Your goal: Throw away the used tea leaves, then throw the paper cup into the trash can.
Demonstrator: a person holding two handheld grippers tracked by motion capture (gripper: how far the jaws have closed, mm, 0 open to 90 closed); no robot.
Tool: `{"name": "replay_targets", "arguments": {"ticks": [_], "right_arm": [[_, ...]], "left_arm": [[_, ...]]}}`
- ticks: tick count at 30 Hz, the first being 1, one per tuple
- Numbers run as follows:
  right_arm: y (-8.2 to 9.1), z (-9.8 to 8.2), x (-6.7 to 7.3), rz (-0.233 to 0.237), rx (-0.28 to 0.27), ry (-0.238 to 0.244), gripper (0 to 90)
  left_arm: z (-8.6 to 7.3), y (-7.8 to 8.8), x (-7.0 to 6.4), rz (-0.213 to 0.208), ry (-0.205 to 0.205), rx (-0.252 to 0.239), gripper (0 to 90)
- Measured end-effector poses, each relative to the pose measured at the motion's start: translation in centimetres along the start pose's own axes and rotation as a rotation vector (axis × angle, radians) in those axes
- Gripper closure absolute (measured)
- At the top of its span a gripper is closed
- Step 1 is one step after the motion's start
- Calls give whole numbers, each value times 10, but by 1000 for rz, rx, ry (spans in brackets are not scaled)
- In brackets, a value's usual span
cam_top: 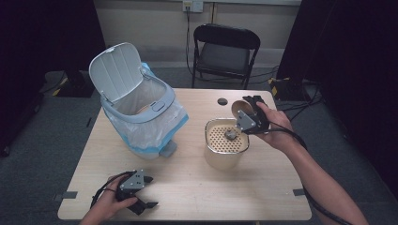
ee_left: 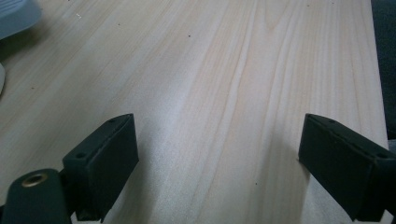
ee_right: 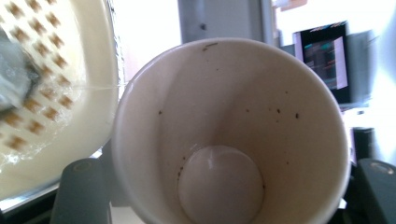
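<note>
Jaws around speckled, empty paper cup (ee_right: 229, 130)

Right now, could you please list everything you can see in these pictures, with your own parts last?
table: one, light wood, centre.
bin: one, grey-white, lid up, clear liner, table's left.
strainer container: one, cream, perforated top, small grey lump on it, table's right.
paper cup: one, cream inside, specks, tipped beside the container.
folding chair: one, black, behind the table.
left hand-held gripper: one, black, open, resting on the table's near edge.
right hand-held gripper: one, black, shut on the paper cup.
</note>
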State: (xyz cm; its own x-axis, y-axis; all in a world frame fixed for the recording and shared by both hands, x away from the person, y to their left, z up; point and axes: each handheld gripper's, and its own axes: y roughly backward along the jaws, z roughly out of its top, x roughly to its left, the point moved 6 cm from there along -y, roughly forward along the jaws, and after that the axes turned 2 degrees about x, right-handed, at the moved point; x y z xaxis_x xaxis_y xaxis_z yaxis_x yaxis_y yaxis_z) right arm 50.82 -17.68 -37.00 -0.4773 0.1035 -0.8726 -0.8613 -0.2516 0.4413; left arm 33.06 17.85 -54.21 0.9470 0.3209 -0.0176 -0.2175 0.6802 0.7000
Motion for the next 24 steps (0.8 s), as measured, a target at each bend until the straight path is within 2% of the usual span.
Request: {"name": "replay_targets", "arguments": {"ticks": [4,5,8,13,18,24], "right_arm": [[-1,-4,-1,131,-34,-199,287],[-1,-4,-1,156,-39,-230,286],[-3,-7,-1,257,-42,-365,285],[-5,-11,-3,355,-48,-502,282],[-7,-15,-3,391,-33,-546,280],[-6,-17,-7,421,-52,-602,279]], "left_arm": [[0,0,0,-2,0,2,111],[0,0,0,-2,0,2,110],[0,0,0,-2,0,1,110],[0,0,0,-2,0,1,110],[0,0,0,-5,1,-1,109],[0,0,0,-3,1,0,109]]}}
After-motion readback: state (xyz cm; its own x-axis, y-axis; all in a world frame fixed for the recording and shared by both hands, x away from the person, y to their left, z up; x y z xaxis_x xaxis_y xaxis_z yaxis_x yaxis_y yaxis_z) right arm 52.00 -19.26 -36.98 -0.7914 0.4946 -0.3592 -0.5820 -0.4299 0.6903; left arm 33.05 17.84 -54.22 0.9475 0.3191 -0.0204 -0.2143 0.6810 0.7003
